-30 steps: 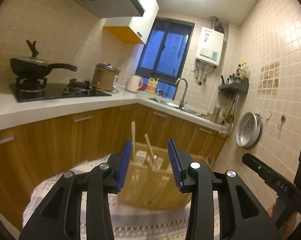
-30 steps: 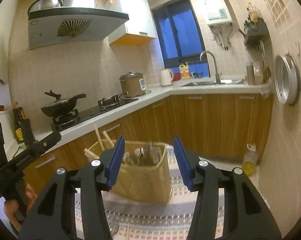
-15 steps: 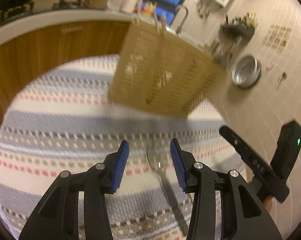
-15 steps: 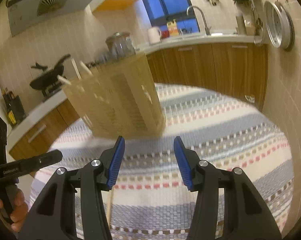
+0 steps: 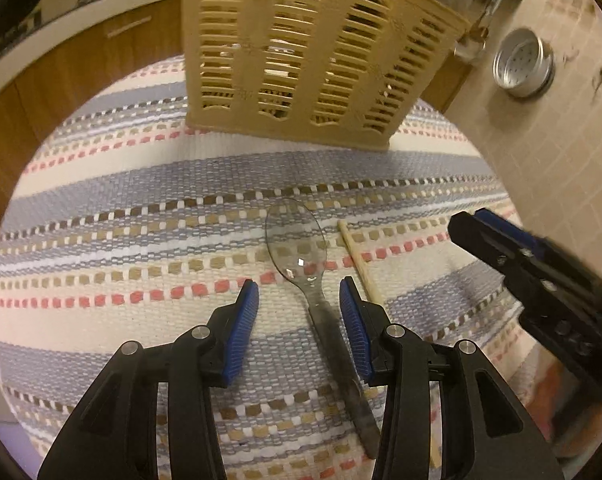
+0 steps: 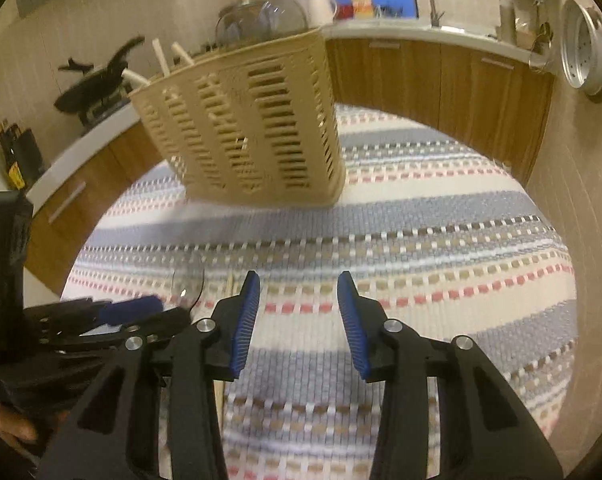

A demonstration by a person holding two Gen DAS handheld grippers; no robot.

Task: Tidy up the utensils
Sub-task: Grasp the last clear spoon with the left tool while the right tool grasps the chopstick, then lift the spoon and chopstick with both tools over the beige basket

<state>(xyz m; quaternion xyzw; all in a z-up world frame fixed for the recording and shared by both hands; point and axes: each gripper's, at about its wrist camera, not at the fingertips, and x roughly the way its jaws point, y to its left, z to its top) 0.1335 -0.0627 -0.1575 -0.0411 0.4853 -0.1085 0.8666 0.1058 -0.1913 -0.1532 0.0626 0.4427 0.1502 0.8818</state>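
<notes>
A clear plastic spoon (image 5: 297, 240) lies on the striped cloth (image 5: 121, 240), bowl away from me. My left gripper (image 5: 299, 300) is open and hangs low over the cloth. The spoon's handle lies between its fingers, nearer the right pad, with no pad pressing on it. A wooden chopstick (image 5: 359, 264) lies just right of the spoon. The beige slotted utensil basket (image 5: 309, 60) stands behind, with wooden sticks poking out of it (image 6: 161, 56). My right gripper (image 6: 299, 292) is closing, with only cloth between its jaws. The chopstick (image 6: 230, 284) lies just left of its left finger.
The cloth-covered table (image 6: 441, 208) is small, and its edges curve close around the basket. Wooden cabinets (image 6: 441, 80) under a white counter stand behind. A steel steamer tray (image 6: 585, 60) hangs on the tiled wall at right. A wok (image 6: 93, 80) sits on the stove.
Both grippers have tipped down from facing the kitchen to facing the table and have sunk lower. The left one now straddles the spoon's handle. The right jaws have narrowed.
</notes>
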